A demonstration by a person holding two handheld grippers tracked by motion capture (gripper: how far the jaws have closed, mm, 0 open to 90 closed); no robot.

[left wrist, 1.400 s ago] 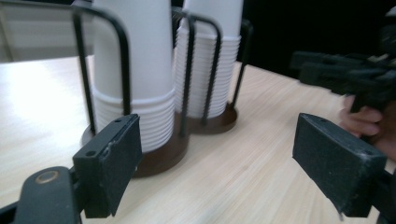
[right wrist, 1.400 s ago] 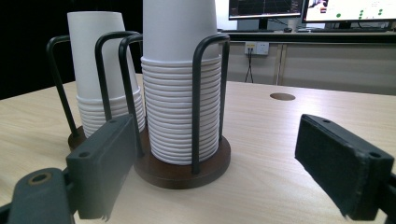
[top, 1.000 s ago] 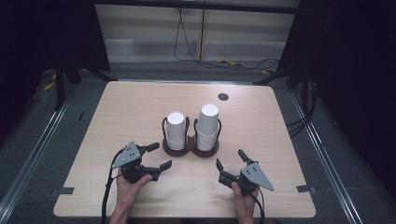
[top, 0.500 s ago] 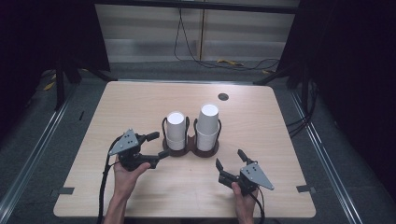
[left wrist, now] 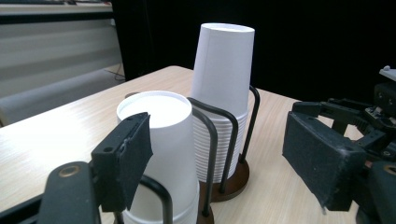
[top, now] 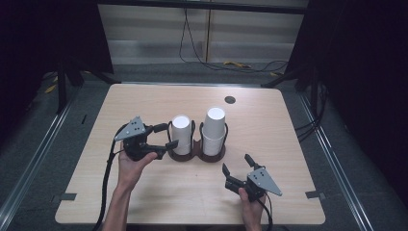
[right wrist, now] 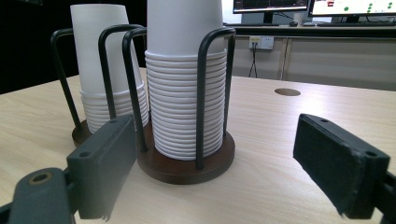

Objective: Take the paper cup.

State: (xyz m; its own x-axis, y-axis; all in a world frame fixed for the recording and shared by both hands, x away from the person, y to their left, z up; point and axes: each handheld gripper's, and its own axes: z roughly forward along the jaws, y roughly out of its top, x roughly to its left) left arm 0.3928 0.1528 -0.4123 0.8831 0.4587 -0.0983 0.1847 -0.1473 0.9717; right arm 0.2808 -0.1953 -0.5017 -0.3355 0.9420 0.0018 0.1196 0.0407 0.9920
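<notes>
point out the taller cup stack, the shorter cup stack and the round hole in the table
taller cup stack (top: 214, 126), high view, on the side wall of the top cup.
shorter cup stack (left wrist: 161, 140), left gripper view, on the side wall of the top cup.
round hole (top: 230, 100), high view, on its dark centre.

Cup holder (top: 198, 154): mid-desk (top: 288, 130), before me.
Shorter cup stack (top: 181, 134): in its left ring.
Taller cup stack (top: 213, 130): in its right ring.
My left hand-held gripper (top: 164, 135): just beside the shorter stack, jaws flanking it.
My right hand-held gripper (top: 236, 166): nearer me, apart from the holder.
</notes>
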